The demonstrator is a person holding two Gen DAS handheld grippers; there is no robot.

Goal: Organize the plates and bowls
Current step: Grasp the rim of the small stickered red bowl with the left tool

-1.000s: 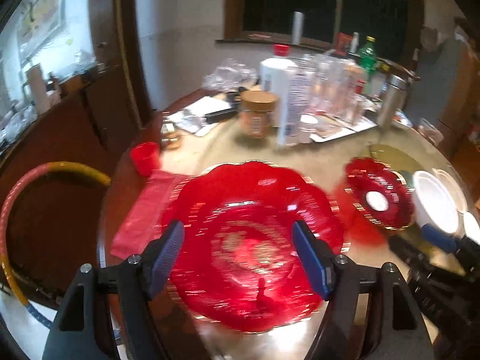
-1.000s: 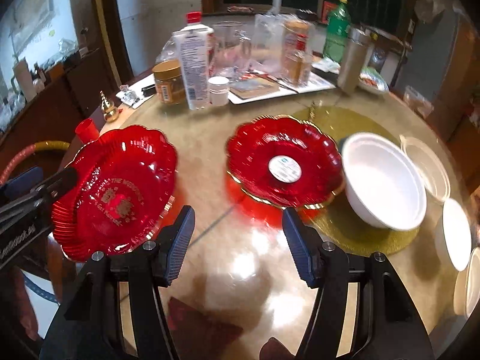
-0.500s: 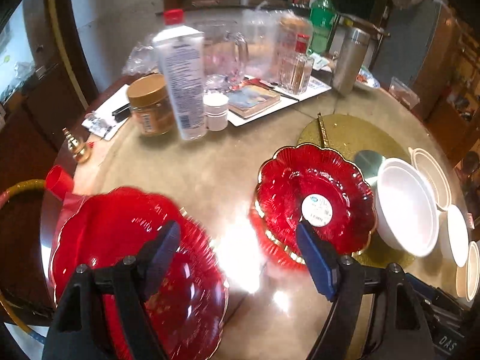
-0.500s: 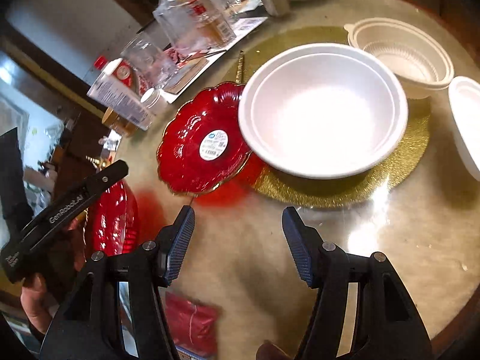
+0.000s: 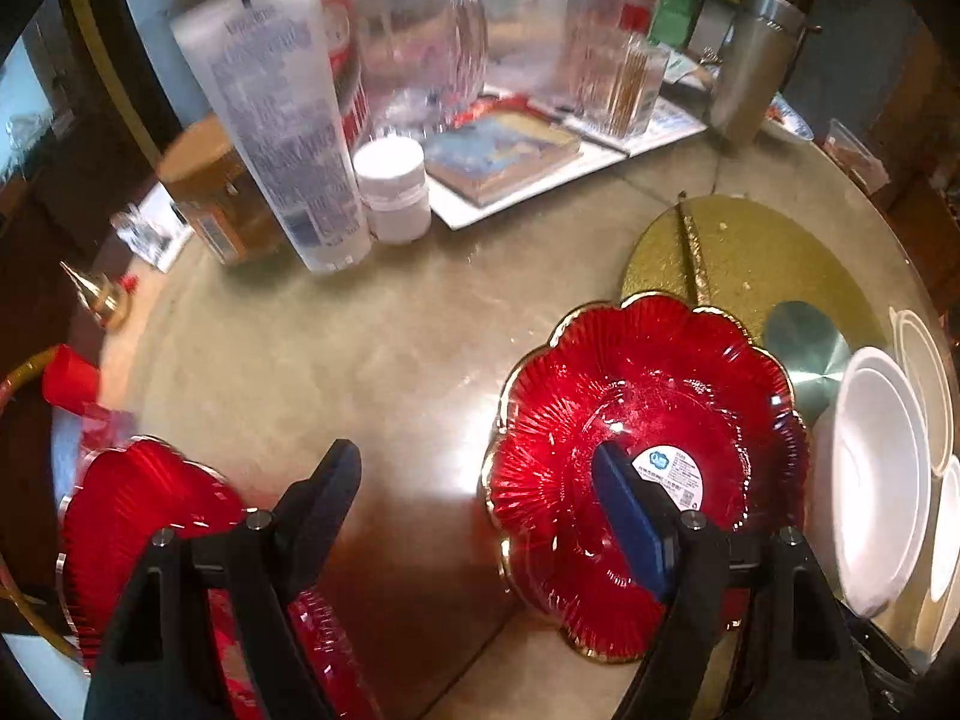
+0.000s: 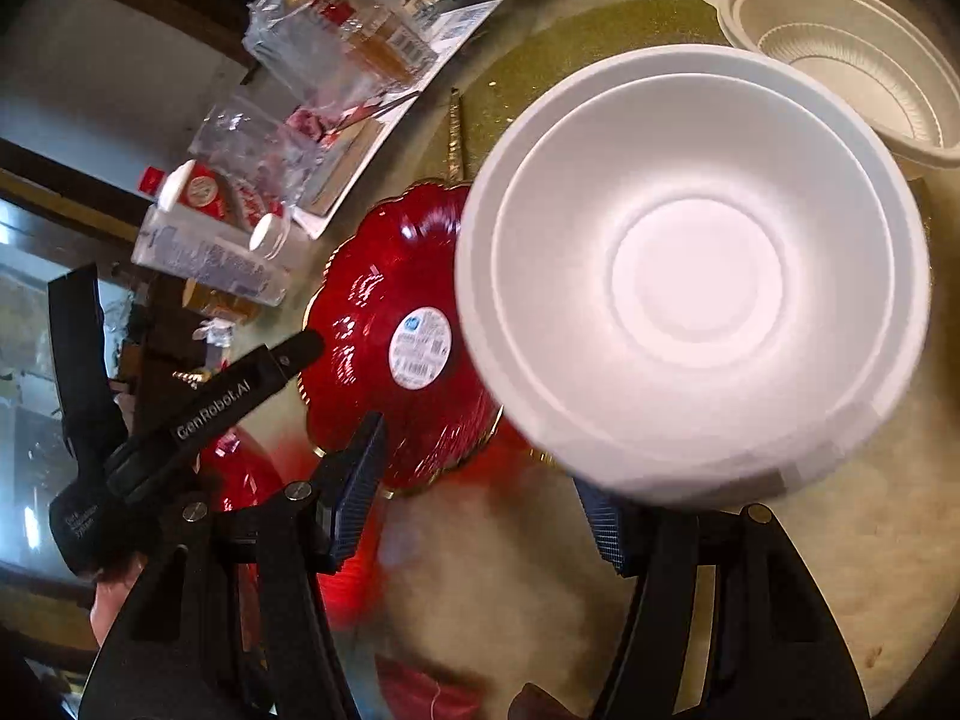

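Observation:
A small red scalloped plate with a white sticker lies partly on a gold placemat. My left gripper is open, its right finger over this plate's near part. A larger red plate lies at the lower left, under the left finger. A white foam bowl fills the right wrist view, overlapping the small red plate. My right gripper is open, its right finger at the bowl's near rim. The bowl shows at the right edge of the left wrist view.
A ribbed white bowl sits beyond the foam bowl. Bottles, a jar, a white pot, glasses and a tray crowd the table's far side. A steel cup stands far right. A red cup is at the left edge.
My left gripper has moved right and forward from the large red plate to over the small one. My right gripper has closed in on the white foam bowl, which now looks much larger.

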